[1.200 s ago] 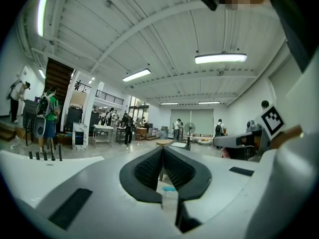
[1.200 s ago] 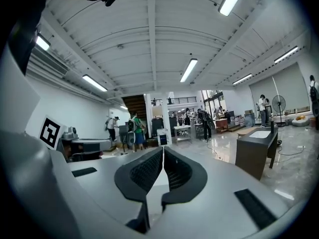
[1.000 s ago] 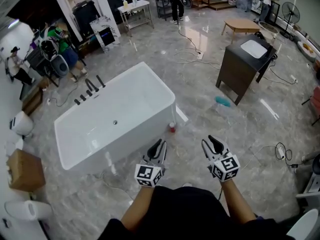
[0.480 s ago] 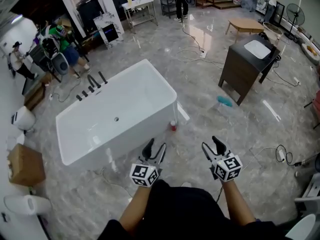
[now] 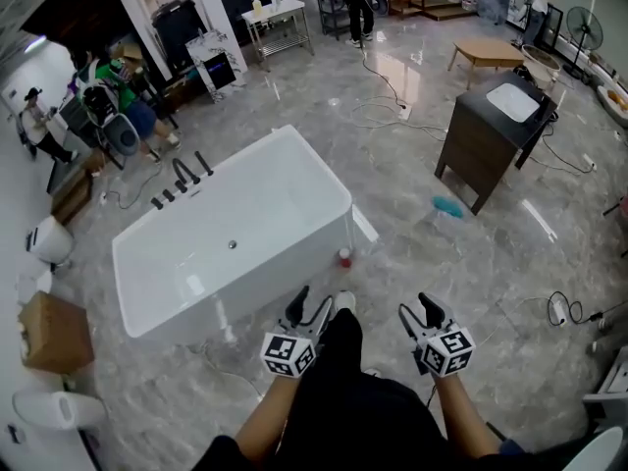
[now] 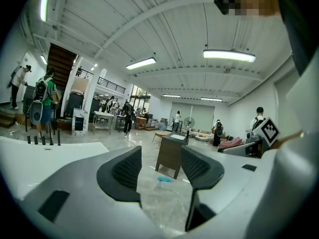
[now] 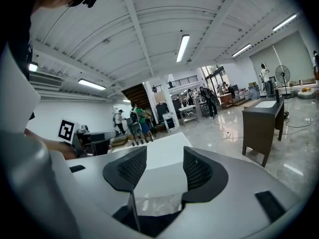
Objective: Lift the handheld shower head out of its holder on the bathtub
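Shower head [image 5: 201, 162], far-left bathtub [image 5: 250, 147] rim: judged light, rigid, slick; to be gripped mid-handle. Left hand-held gripper [image 5: 307, 307], right hand-held gripper [image 5: 426, 312]: jaws just opened, empty.

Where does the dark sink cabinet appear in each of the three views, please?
Head view: cabinet upper right, right of the bathtub.
Left gripper view: cabinet at centre, behind the jaw gap.
Right gripper view: cabinet at right.
Shared landmark: the white bathtub, in all three.

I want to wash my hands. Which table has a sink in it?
The dark brown cabinet on the right, with a white basin in its top. The light wooden table beyond it has none.
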A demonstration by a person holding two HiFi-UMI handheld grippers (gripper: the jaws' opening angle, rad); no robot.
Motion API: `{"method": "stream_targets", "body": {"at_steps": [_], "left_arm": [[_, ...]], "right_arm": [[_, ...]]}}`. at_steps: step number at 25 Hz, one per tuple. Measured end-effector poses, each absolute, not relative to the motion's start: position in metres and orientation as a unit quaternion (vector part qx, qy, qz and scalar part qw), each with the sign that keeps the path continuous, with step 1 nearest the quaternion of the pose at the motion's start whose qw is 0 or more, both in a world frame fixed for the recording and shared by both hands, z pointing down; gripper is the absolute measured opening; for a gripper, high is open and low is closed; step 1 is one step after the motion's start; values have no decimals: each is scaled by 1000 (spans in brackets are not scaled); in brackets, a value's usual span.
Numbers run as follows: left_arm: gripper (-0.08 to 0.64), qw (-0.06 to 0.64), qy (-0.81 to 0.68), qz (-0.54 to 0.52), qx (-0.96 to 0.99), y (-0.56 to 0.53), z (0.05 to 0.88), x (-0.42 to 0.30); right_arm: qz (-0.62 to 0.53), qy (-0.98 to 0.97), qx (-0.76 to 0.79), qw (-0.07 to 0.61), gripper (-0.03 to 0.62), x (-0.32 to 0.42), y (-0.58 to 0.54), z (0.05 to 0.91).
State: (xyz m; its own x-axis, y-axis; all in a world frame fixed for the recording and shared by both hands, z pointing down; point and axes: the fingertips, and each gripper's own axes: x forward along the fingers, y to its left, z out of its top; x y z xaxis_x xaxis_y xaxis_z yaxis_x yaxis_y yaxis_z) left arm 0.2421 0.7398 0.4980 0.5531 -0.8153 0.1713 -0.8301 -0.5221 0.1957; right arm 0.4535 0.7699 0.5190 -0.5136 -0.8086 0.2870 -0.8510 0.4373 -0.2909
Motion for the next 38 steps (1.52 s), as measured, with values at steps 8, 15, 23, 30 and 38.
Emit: {"method": "stream_targets", "body": {"at_steps": [8,15,23,30,38], "left_arm": [[236,131,-439,19,889,624,506,284],[242,145,-418,20,897,505,510,297],[245,137,-432,22,891,386,497,267],[245,150,-439,27,885,311,504,243],[249,159,-428,12,890,249,518,233]], "right_arm": [[192,-835,512,66,199,474,680,519],[195,-834,511,75,199,485,555,508],[183,-838,508,77,199,467,416,490],[187,-840,500,94,199,448,332,489],[188,-833,508,114,199,433,277,502]]}}
